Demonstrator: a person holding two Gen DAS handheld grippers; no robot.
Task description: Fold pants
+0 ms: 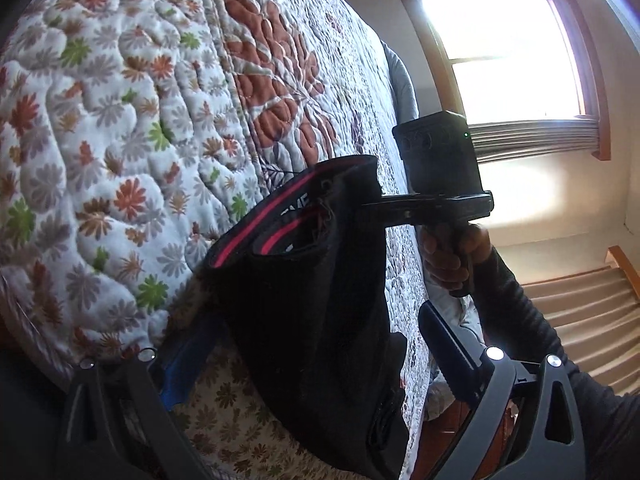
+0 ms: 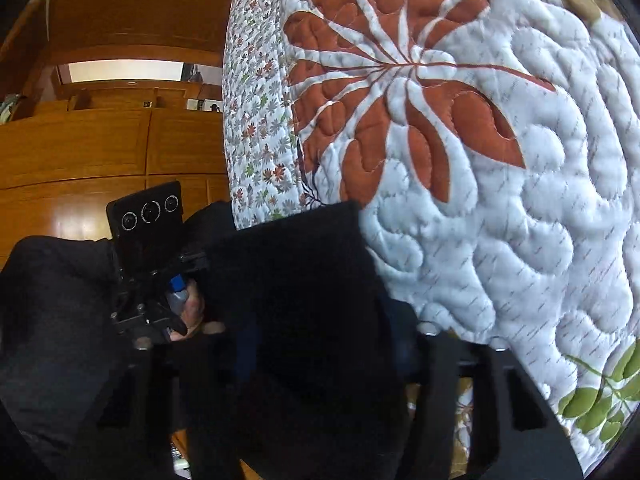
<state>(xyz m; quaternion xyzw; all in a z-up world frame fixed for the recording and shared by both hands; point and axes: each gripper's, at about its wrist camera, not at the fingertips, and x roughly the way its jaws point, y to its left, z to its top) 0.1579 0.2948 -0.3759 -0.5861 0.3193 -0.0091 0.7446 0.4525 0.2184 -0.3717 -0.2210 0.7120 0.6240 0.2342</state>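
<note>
Bed: a quilt (image 1: 120,140) with small flowers and large rust leaves fills the space beyond both tongs.
Room: a bright window (image 1: 508,52) lies behind the right tongs in the left view. Wood cabinets (image 2: 100,148) stand behind the left tongs in the right view.
Pants: black pants (image 1: 304,380) hang in the air above the quilt, between the two tongs. They run from the right tongs' tips down through the gap of the left tongs.
Waistband: the waistband (image 1: 248,240), with red stripes, gapes open ahead of the left tongs, and its far corner lies at the right tongs' tips.
Left tongs: on the left tongs (image 1: 316,316), the jaws stand well apart with the pants between them. The blue-padded finger (image 1: 188,360) lies against the cloth. A sliver of quilt shows between the cloth and the other finger (image 1: 452,344), so I cannot tell whether this one grips.
Right tongs: the right tongs (image 1: 370,206) point sideways across the left view, with their tips closed on the waistband corner. In their own view, black cloth fills the dark space between the fingers.
Right hand: the hand (image 1: 452,256) wraps the handle below the tongs' camera block, with a dark sleeve (image 1: 520,320) behind it.
Left hand: the hand (image 2: 196,308) shows beside the pants, at the left tongs' handle.
</note>
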